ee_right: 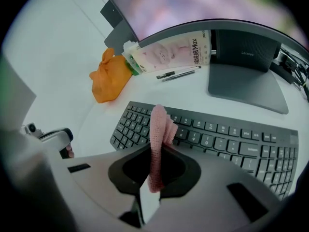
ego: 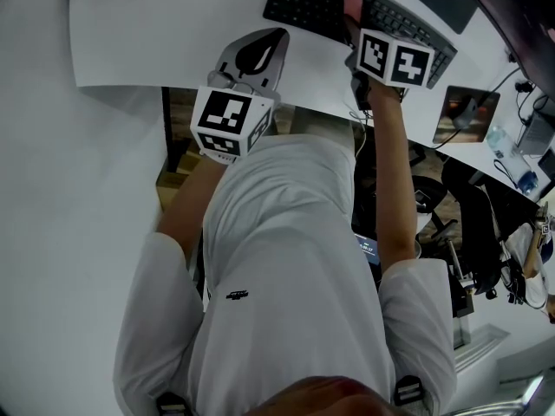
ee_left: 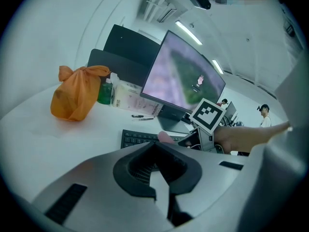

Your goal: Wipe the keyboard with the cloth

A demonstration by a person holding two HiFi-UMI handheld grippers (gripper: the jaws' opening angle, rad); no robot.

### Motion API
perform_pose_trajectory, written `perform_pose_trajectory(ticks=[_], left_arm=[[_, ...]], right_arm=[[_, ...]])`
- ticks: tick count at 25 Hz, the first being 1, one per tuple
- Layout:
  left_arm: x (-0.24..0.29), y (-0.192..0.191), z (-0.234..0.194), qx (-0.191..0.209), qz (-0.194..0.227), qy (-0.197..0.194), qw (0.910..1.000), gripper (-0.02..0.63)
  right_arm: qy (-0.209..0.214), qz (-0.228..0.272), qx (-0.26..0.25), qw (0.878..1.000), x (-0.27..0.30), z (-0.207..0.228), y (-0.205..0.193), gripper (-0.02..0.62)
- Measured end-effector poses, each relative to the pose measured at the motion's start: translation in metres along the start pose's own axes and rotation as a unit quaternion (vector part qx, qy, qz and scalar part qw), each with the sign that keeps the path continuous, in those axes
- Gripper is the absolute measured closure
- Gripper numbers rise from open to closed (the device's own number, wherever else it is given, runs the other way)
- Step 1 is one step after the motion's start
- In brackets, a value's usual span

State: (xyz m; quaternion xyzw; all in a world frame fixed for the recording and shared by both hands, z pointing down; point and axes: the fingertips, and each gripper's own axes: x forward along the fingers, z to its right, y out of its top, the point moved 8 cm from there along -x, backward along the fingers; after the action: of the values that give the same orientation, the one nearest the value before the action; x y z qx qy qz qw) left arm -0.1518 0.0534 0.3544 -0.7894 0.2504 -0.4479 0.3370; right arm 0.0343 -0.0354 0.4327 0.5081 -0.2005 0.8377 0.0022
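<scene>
A black keyboard (ego: 312, 7) (ee_right: 227, 139) (ee_left: 137, 138) lies on the white desk (ego: 147, 33). My right gripper (ee_right: 157, 151) (ego: 355, 26) is shut on a pink cloth (ee_right: 158, 129) (ego: 352, 5) (ee_left: 165, 137). The cloth stands up between the jaws and its free end hangs over the keyboard's left-middle keys. My left gripper (ee_left: 157, 146) (ego: 270, 37) rests over the bare desk to the left of the keyboard, near the front edge. Its jaws are shut with nothing between them.
Behind the keyboard stand a monitor (ee_left: 186, 76) on a grey stand (ee_right: 246, 81), a tissue pack (ee_right: 174, 52), two pens (ee_right: 176, 74), a green bottle (ee_left: 104, 92) and a knotted orange bag (ee_right: 110, 79) (ee_left: 77, 93). The desk edge runs under both grippers.
</scene>
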Motion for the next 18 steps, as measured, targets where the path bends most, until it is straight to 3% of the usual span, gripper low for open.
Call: perform_pose_trajectory(ticks=[18], left_arm=[[-0.01,-0.002,-0.017,-0.015,0.006,0.02,0.9997,0.588]], right_arm=[[0.03,-0.007,-0.019,0.999,0.023,-0.038,0.011,0.558]])
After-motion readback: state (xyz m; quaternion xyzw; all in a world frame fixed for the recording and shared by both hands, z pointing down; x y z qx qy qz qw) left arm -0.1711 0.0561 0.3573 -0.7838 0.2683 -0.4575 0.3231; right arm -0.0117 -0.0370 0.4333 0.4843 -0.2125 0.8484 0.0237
